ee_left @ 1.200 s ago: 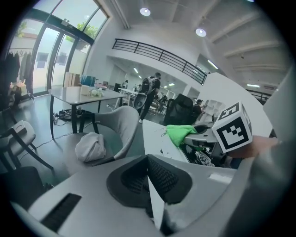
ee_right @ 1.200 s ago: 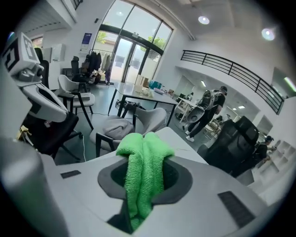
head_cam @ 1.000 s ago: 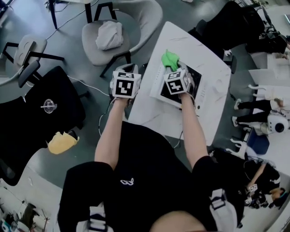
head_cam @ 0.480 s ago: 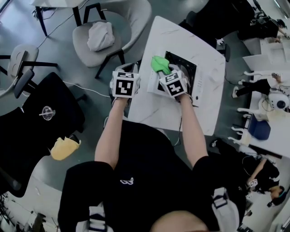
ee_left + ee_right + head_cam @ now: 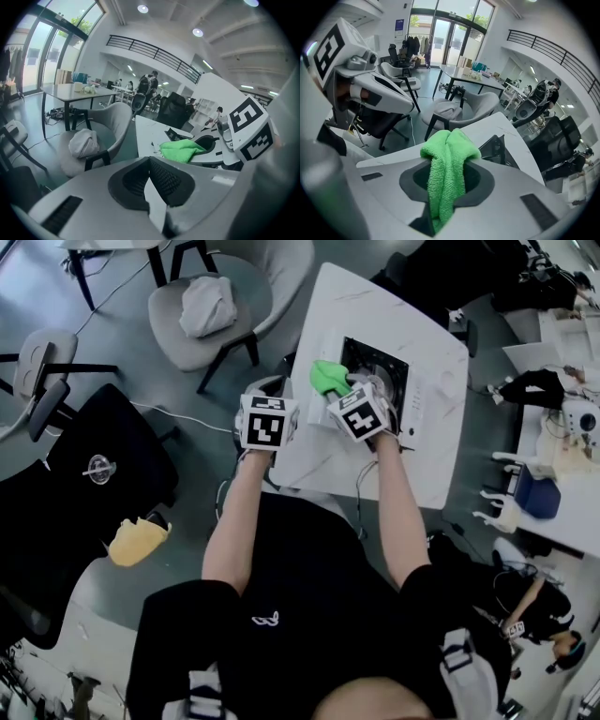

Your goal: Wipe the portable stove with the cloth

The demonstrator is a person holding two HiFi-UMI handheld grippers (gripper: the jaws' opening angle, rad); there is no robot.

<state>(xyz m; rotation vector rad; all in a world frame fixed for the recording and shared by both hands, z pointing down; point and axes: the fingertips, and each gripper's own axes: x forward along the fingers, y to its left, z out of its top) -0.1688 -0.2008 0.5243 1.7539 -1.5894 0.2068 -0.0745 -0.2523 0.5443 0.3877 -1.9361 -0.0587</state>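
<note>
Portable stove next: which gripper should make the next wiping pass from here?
Right, most likely. The right gripper is shut on the green cloth, which lies at the portable stove. The left gripper is shut on nothing and sits by the white table's edge, away from the stove.

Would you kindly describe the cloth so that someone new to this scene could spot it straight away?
Find the white table, then the black-topped portable stove on it. The cloth is bunched at the stove's edge on the head view's left, pinched in the right tongs; it is the only bright green thing there.
</note>
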